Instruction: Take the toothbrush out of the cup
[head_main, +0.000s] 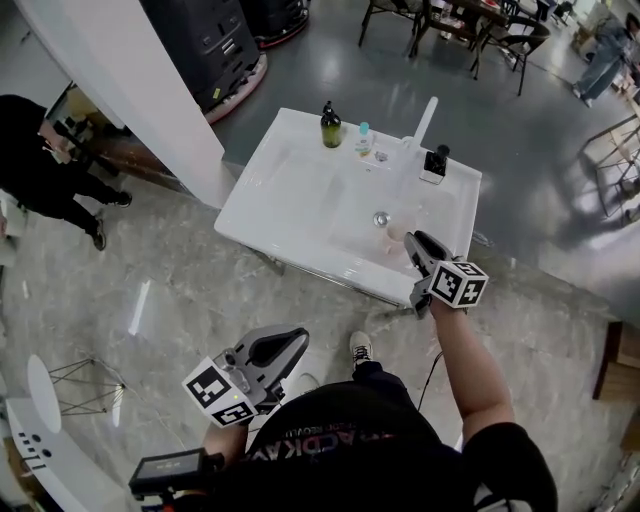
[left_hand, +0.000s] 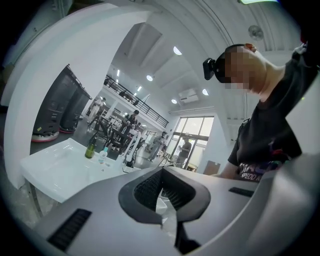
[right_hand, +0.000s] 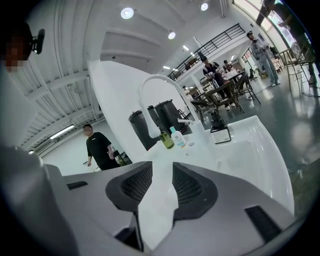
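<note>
Jaws of right gripper (head_main: 414, 243) stand apart and empty over the sink (head_main: 300, 200), beside a faint pinkish cup (head_main: 396, 230); toothbrush not discernible. Left gripper (head_main: 292, 343) closed, empty, well back.

White washbasin (head_main: 290, 200), green bottle (head_main: 330, 127), small pale bottle (head_main: 364, 139) (rear rim)

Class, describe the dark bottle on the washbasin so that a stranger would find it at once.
Start at the white washbasin on the grey floor. On its far rim, left of the white tap, stand two bottles. Yours is the leftmost: a dark green bottle, taller than the small teal-capped bottle beside it.
</note>
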